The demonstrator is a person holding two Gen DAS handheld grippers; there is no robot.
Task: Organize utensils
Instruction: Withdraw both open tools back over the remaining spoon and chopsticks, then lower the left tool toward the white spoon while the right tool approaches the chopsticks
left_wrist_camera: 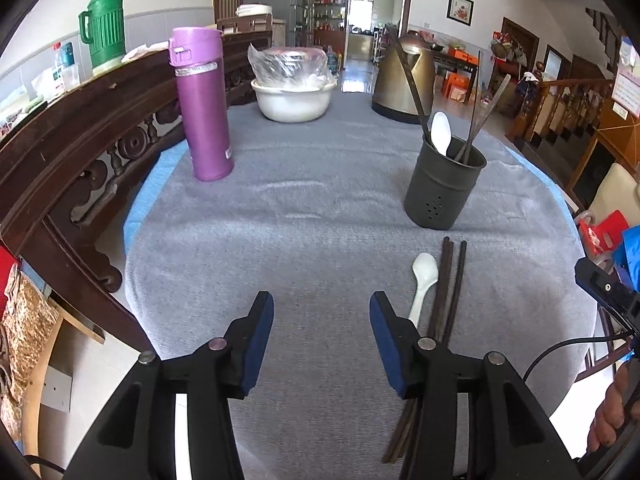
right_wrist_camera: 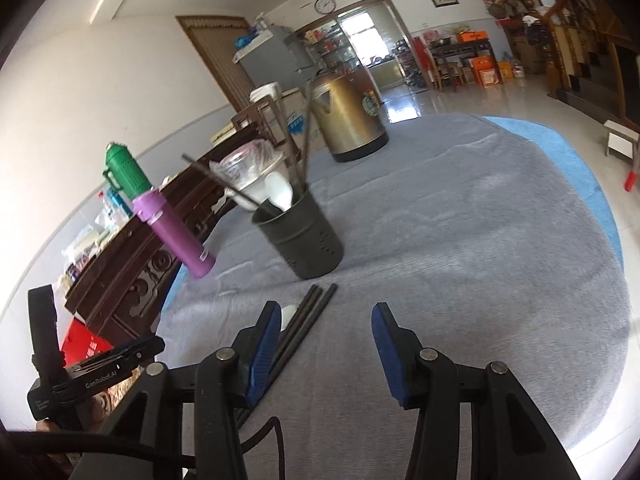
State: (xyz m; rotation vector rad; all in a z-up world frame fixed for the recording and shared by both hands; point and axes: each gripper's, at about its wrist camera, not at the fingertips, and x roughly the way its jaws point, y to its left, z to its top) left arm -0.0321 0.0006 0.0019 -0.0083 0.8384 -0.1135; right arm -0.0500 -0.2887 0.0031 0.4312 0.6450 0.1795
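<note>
A dark utensil holder [left_wrist_camera: 444, 188] [right_wrist_camera: 304, 236] stands on the grey cloth with a white spoon [left_wrist_camera: 440, 132] and several chopsticks in it. In front of it lie a second white spoon [left_wrist_camera: 424, 276] and three dark chopsticks [left_wrist_camera: 450, 292] [right_wrist_camera: 316, 304]. My left gripper [left_wrist_camera: 322, 308] is open over bare cloth, left of that spoon. My right gripper [right_wrist_camera: 326, 316] is open just above the cloth. The chopsticks run under its gap close to the left finger [right_wrist_camera: 266, 332], with no pad touching them. That finger hides most of the loose spoon [right_wrist_camera: 290, 314].
A purple flask [left_wrist_camera: 204, 108], a white bowl [left_wrist_camera: 294, 92] holding plastic-wrapped dishes and a bronze kettle [left_wrist_camera: 404, 76] stand at the table's far side. A carved wooden bench back [left_wrist_camera: 80, 148] borders the left edge. The left gripper's body [right_wrist_camera: 100, 364] shows at lower left.
</note>
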